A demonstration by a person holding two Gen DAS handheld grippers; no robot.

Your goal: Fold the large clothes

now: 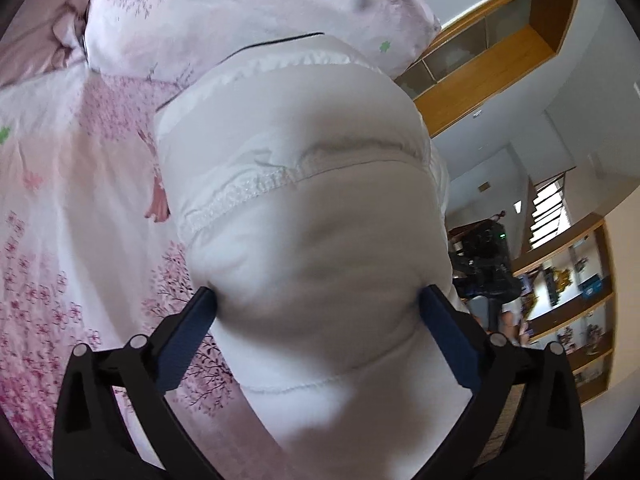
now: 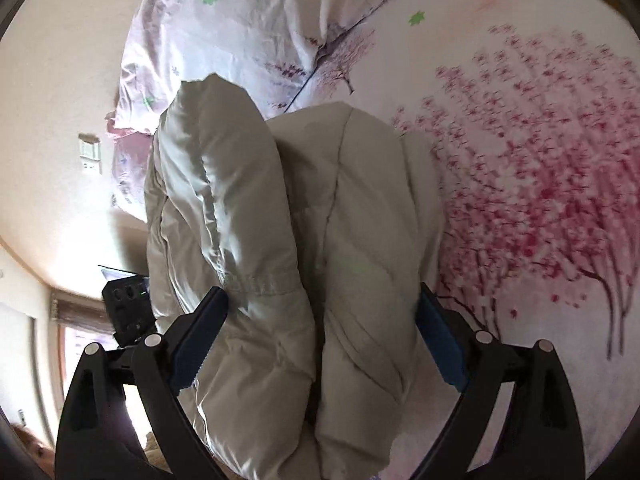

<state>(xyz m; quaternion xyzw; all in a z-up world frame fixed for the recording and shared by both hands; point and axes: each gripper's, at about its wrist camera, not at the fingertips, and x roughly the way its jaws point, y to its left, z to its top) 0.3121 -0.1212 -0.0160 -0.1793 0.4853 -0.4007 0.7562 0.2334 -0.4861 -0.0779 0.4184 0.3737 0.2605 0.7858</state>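
The puffy white jacket (image 1: pixel 304 216), quilted, soft and thickly padded with a gathered elastic hem, is bunched up above the bed sheet (image 1: pixel 60 208), a smooth cotton printed with pink blossom trees, with a rumpled floral pillow (image 1: pixel 224 12) at the bed's far edge. The left gripper (image 1: pixel 316 300) has its blue-padded jaws pressed into a fat roll of the padding, which bulges out past them. The right gripper (image 2: pixel 322 304) likewise clamps two plump, creased folds of the jacket (image 2: pixel 256 208) between its fingers.
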